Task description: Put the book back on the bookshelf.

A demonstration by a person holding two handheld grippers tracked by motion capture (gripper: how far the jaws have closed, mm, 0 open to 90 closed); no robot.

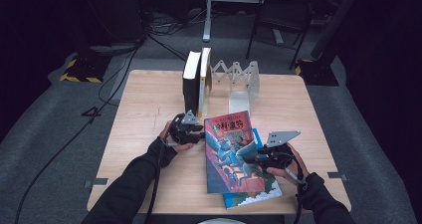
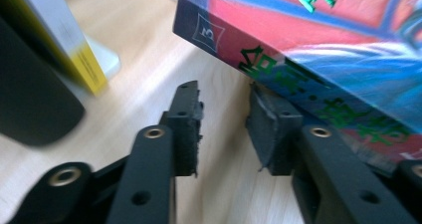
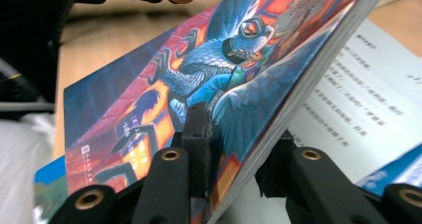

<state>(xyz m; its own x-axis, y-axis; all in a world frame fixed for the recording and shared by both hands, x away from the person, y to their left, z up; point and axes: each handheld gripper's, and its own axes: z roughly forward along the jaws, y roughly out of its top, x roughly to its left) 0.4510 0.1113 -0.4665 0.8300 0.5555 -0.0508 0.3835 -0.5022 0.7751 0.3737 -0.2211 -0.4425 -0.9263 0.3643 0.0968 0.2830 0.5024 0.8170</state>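
Bare worktop [image 1: 149, 109] is lying open left of the left gripper [image 1: 195, 133]. Upright books [image 1: 197, 79] are standing just beyond it, and the red book [image 1: 231, 149] is blocking its right side.

book: red and blue paperback [image 1: 230, 152] with a winged creature on its cover; green lettering on the spine
pose: tilted, right edge lifted
place: atop a blue book [image 1: 254, 196], near table edge

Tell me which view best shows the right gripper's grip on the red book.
The right gripper view: the right gripper has its jaws clamped on the red book by its page edge. The high view shows the whole cover; the left gripper view shows its spine.
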